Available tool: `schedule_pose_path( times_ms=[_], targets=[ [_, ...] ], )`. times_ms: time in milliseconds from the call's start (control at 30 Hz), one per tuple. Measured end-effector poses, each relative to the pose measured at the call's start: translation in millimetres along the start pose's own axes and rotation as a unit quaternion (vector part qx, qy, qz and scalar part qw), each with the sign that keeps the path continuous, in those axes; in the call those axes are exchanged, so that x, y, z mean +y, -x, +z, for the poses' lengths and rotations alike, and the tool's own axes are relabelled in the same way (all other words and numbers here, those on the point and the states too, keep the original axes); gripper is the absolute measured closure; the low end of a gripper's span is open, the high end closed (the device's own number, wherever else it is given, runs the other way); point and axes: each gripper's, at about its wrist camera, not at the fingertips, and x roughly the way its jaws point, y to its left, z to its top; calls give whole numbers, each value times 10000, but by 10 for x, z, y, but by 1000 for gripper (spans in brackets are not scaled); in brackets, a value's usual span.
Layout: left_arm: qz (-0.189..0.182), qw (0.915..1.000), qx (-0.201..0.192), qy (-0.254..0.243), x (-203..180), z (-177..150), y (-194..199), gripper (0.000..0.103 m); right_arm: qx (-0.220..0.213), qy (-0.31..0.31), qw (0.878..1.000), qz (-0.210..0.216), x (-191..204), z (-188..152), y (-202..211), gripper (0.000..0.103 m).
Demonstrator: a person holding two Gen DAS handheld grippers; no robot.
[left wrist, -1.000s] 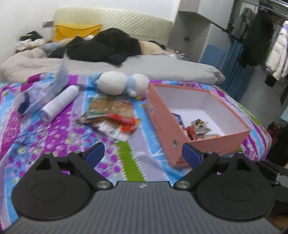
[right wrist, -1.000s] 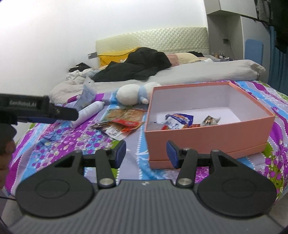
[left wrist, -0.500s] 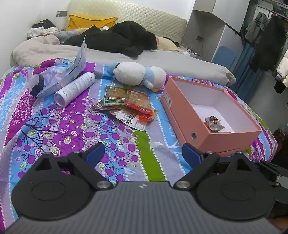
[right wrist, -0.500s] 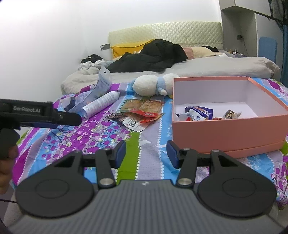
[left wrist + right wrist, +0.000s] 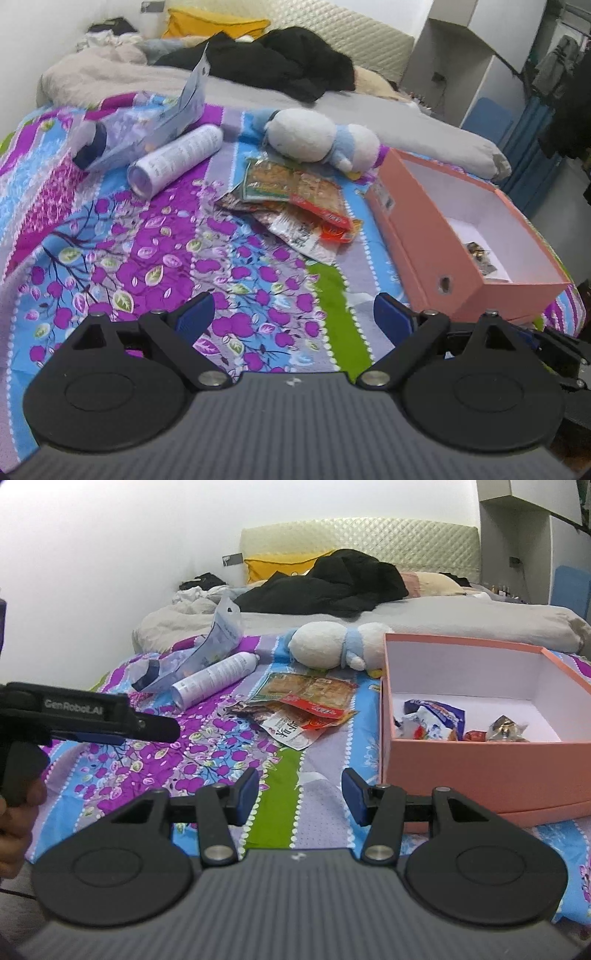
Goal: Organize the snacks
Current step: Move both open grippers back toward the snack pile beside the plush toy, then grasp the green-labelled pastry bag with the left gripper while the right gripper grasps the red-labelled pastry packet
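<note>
Left gripper (image 5: 293, 314) over the flowered bedspread (image 5: 147, 258), fingers spread, holding nothing. Right gripper (image 5: 300, 794) likewise, fingers parted and empty. Snack packets (image 5: 295, 206) piled on the bed at 12 o'clock of the left gripper, beside the pink box (image 5: 491, 760) at 2 o'clock with several wrapped snacks (image 5: 432, 722) inside

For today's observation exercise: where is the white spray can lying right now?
In the right wrist view the white spray can lies on its side on the floral bedspread, left of centre, between the clear pouch and the snack packets.
</note>
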Motion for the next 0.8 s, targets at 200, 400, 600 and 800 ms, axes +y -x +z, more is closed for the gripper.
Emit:
schedule_pose_path(
  times_ms=[200, 400, 600, 800],
  targets=[
    [5, 9988, 209, 450, 238, -29, -325, 9, 271, 156, 9993, 220, 94, -65, -245, 51],
    [-125, 9953, 275, 922, 502, 52, -699, 9, 420, 445, 9978, 264, 133, -44, -584, 51],
    [-268, 9927, 168, 1164, 679, 284, -1060, 10, 415, 478, 9979, 117, 96, 98, -980, 51],
    [-608, 9864, 61, 1525, 858, 594, -1458, 20, 270, 643, 9975, -100, 119, 306, -1406, 52]
  ],
)
